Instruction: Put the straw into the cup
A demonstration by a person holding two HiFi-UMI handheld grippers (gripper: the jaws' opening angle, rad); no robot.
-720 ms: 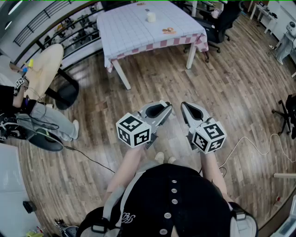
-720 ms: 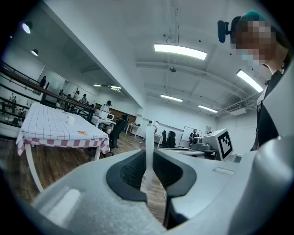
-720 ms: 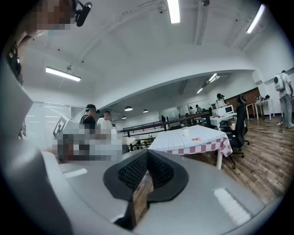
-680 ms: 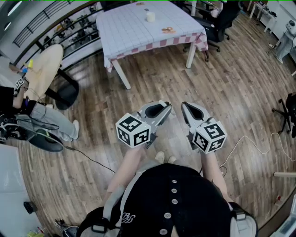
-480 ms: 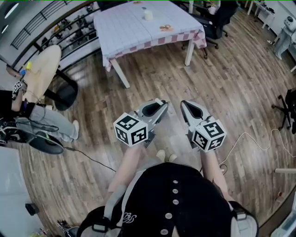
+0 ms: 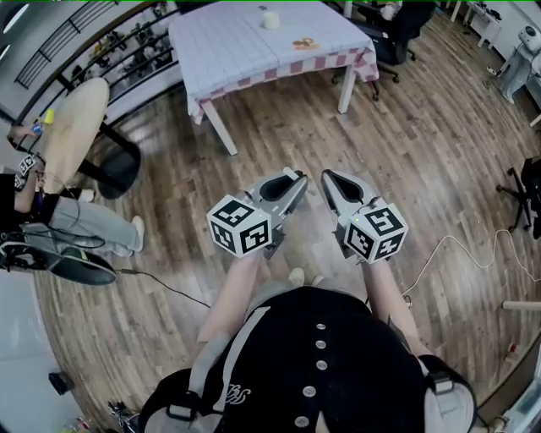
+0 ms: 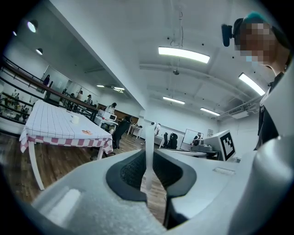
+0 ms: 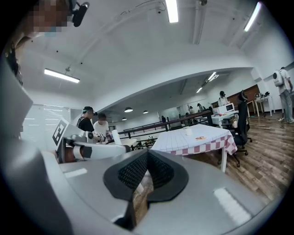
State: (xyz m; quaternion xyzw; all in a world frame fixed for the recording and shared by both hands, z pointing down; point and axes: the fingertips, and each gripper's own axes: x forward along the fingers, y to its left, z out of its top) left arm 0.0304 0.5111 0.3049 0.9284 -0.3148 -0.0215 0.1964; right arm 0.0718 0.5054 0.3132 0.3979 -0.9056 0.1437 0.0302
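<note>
A white cup [image 6: 270,19] stands on a far table [image 6: 228,46] with a checked cloth, well away from both grippers. It also shows as a small cup [image 7: 75,120] in the left gripper view and a small cup [image 8: 187,131] in the right gripper view. My left gripper [image 6: 296,179] is shut on a white straw [image 7: 149,147] that sticks up between its dark pads. My right gripper [image 6: 328,178] is beside it at waist height, shut with nothing in it. From the right gripper view the straw [image 8: 116,137] rises from the left gripper.
An orange item [image 6: 304,42] lies on the table near the cup. A seated person [image 6: 51,211] and a round chair [image 6: 80,127] are at the left. Cables [image 6: 456,254] trail on the wooden floor. An office chair [image 6: 397,34] stands beyond the table.
Both grippers have risen a little in the head view and come closer together. The table has slid toward the top edge. The straw stays gripped.
</note>
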